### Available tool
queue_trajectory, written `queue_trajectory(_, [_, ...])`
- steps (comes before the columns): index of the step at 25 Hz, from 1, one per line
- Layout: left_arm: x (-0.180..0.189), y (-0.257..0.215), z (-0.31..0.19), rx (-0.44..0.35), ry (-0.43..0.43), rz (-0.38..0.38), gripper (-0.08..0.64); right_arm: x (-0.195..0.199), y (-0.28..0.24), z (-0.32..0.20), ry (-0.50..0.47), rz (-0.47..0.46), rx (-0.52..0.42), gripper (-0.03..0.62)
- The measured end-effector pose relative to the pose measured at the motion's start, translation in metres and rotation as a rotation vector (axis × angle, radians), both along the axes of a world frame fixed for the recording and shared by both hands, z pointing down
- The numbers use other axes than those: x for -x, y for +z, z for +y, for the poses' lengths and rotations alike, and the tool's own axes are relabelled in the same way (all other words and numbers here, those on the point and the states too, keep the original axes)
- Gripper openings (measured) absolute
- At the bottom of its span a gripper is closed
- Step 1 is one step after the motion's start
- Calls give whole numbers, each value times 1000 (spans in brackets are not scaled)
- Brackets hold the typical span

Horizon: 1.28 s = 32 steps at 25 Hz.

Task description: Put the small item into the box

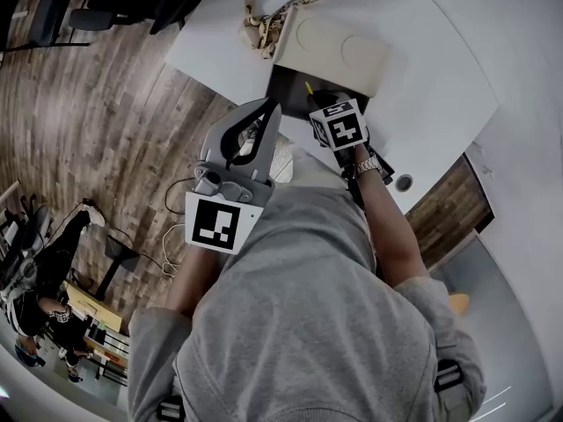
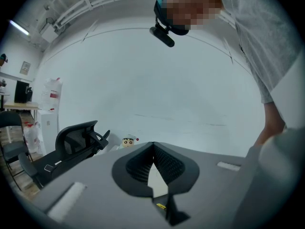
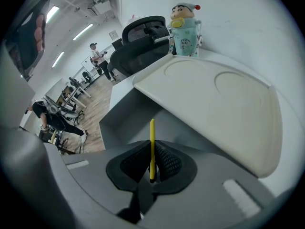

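My right gripper (image 1: 315, 99) is shut on a thin yellow stick (image 3: 152, 132) that stands upright between its jaws. It hangs just over the open grey box (image 3: 136, 116), whose cream lid (image 3: 214, 99) is tilted back on the right. The head view shows the box (image 1: 295, 95) at the near edge of the white table (image 1: 422, 104), with the yellow stick (image 1: 308, 86) above its opening. Left of the box, my left gripper (image 1: 268, 111) is lifted and points up at a white wall. In the left gripper view that left gripper (image 2: 153, 144) is shut with nothing in it.
A cartoon figurine bottle (image 3: 186, 25) stands behind the box lid, and a patterned strap (image 1: 259, 25) lies beside it. A black office chair (image 3: 143, 39) is past the table. To the left are wood floor (image 1: 106, 121) and people at desks (image 1: 35, 280).
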<state>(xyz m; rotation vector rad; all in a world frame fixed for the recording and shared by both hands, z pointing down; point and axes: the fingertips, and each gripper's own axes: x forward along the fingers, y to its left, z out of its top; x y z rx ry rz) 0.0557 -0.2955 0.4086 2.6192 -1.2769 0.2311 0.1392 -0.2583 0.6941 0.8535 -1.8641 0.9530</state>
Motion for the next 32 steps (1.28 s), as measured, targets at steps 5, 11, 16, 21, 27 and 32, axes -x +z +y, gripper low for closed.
queue_trajectory(5, [3, 3, -2, 5, -13, -1, 3, 3, 6, -1, -13, 10, 26, 41])
queue_trajectory(11, [10, 5, -4, 10, -30, -4, 3, 6, 11, -1, -27, 23, 32, 41])
queue_trajectory(16, [14, 5, -4, 12, -38, -5, 3, 5, 12, -2, -16, 26, 34, 41])
queue_trajectory(21, [14, 5, -1, 13, -43, -5, 3, 5, 16, -2, -8, 32, 34, 43])
queue_trajectory(27, [17, 7, 3, 20, -53, -8, 3, 6, 18, -2, -6, 50, 26, 49])
queue_trajectory(32, [17, 6, 2, 17, -56, -3, 3, 6, 17, -3, -6, 43, 24, 51])
